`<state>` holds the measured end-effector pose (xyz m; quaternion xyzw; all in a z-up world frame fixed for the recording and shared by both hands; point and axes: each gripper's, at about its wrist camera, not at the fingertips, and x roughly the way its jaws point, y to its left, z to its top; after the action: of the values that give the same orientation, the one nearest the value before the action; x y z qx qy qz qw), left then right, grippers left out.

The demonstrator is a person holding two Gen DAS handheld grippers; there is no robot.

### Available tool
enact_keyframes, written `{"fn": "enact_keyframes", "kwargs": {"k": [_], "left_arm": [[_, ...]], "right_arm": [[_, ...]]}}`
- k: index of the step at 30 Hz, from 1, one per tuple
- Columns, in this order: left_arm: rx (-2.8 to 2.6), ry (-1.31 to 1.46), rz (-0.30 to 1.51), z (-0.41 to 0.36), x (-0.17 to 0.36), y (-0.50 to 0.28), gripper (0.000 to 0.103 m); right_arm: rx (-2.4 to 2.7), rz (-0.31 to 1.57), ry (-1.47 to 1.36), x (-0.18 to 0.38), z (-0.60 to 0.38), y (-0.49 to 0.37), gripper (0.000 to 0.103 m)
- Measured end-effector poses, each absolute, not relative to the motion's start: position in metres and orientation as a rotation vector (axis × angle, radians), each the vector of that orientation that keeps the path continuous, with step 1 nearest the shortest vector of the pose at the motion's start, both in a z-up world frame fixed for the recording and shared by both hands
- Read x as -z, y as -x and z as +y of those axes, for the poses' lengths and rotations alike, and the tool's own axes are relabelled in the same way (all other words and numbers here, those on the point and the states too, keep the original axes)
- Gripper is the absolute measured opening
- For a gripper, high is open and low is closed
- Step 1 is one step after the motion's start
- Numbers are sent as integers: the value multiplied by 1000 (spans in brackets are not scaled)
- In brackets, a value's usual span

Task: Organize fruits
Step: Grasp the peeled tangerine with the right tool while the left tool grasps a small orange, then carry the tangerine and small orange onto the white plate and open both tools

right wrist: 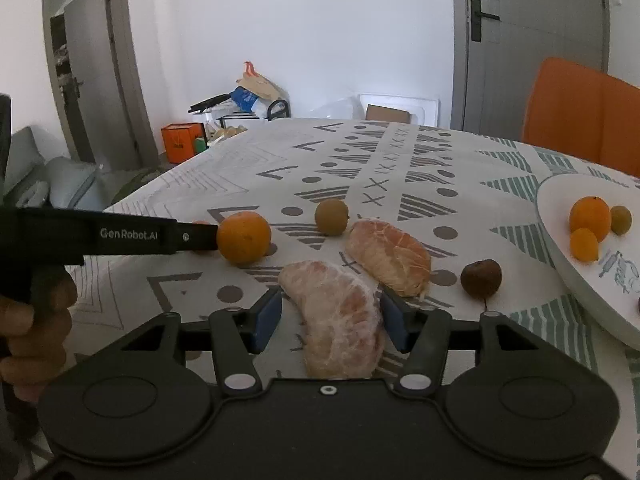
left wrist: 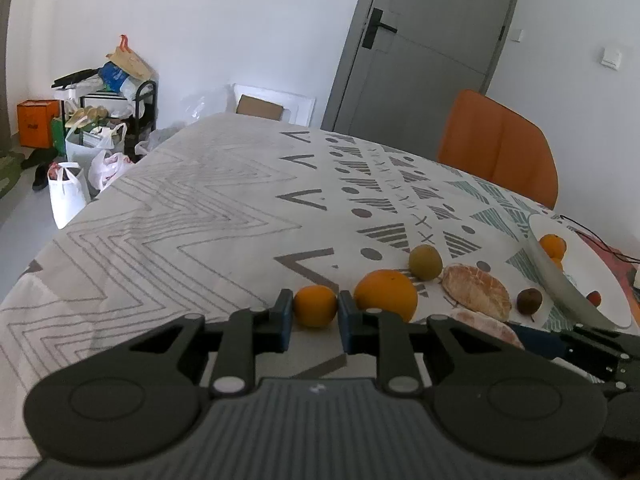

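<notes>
Clamped between my left gripper's [left wrist: 315,314] blue pads sits a small orange [left wrist: 315,305], a bigger orange [left wrist: 386,293] just right of it. On the right wrist view, my right gripper [right wrist: 329,317] stands apart around a peeled segment [right wrist: 338,320], long axis running along the fingers; the plate [right wrist: 576,276] lies right.

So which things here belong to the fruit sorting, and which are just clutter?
Job: small orange in left gripper, big orange, pomelo segment between right gripper jaws, plate.
Clutter: chair, bags, orange box.
</notes>
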<state>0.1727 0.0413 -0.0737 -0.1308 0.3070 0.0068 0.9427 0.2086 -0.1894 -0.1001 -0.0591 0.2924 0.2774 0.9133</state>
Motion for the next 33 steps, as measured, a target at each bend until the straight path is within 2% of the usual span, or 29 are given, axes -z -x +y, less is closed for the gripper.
{"fn": "enact_keyframes", "kwargs": {"k": [3,16,33], "left_arm": [[-19,267,633,41,71,-167,22],[2,227,569,19,42,-142,22],[132,144,538,-50,23,-169,22]], "right_arm": [[-593,610,134,97,-190,-204,37],[-556,548,51,75,-227,-180,36],[-392,475,-40,57,-304,-191,36]]}}
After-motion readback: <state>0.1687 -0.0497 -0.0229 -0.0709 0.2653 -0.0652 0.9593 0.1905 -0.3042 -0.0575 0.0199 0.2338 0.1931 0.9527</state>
